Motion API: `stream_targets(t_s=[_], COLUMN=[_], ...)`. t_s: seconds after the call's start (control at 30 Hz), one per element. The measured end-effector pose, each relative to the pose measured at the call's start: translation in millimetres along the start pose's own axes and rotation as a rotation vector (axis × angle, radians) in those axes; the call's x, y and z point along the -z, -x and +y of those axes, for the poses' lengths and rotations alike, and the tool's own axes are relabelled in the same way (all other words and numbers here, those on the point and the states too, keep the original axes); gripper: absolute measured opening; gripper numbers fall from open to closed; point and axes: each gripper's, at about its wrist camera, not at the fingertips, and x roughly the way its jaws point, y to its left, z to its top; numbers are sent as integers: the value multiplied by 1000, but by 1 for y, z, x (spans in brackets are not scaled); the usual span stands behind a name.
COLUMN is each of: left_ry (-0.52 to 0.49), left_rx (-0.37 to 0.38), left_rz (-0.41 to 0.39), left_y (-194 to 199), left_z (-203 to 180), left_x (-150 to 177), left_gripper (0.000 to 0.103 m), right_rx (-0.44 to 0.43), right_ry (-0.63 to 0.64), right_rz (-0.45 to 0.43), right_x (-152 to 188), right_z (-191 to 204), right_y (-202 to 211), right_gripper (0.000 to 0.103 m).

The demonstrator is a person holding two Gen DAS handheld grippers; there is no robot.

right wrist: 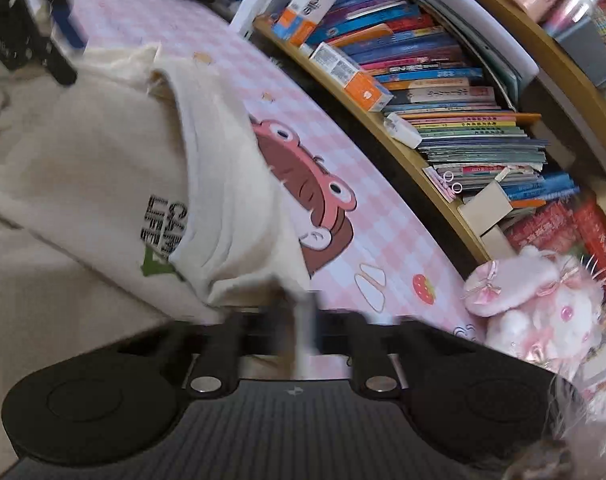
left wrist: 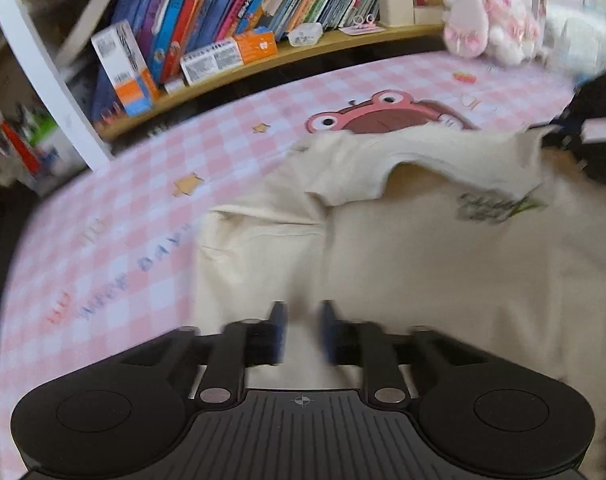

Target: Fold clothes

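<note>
Cream T-shirt (left wrist: 423, 248): lying spread on pink-checked counter (left wrist: 115, 216), printed chest lettering (right wrist: 163, 220) facing up, one edge folding over onto body.

Left gripper (left wrist: 302, 330): pointing down over lower part of shirt, blue-padded fingers (left wrist: 278, 320) standing a narrow gap apart with cream cloth lying between them; blurring, so not telling whether pads pressing on cloth.

Right gripper (right wrist: 303, 320): fingers closing tight on folded-over edge of shirt, cloth bunching and lifting from counter at the grip.

Background: sitting beyond counter, wooden bookshelf (left wrist: 303, 52) packed with books; resting at shelf end, pink plush toy (right wrist: 539, 312). Showing on counter cover beside shirt, pink frog cartoon (left wrist: 367, 114).
</note>
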Motion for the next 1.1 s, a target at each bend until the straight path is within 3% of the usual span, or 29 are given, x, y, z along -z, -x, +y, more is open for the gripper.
stream_targets(t_s=[0.07,0.1,0.27,0.4,0.67,0.8,0.9,1.1], left_ry=[42,47,55,25,73,71,135,358], left_rx=[62,50,-5,53,107,94,90,36], left_rz=[-15,-17,-2,-20,-15,4,-5,-148], left_y=[8,9,4,5,-3,-8,-9,43], left_z=[10,15,32,24,22,20,35,123], left_x=[-2,-3,-1,-1,-3,-1,2,-15], left_gripper=[13,19,18,18,19,16,2,1], right_rx=[-29,-42,-7,13,-3,-7,-14,-81], right_ry=[-51,-75,-156,-219,-211,-213,-214,-211], right_rz=[-5,-8,17,56,73,75,75,61], right_x=[-5,-7,-10,-10,-12,-12,-11,-10], right_z=[-7,-10,-31,-45,-37,-37,-36,-41], right_y=[2,2,-1,-9,-13,-13,-13,-3], right_gripper=[3,3,3,3,3,3,3,2])
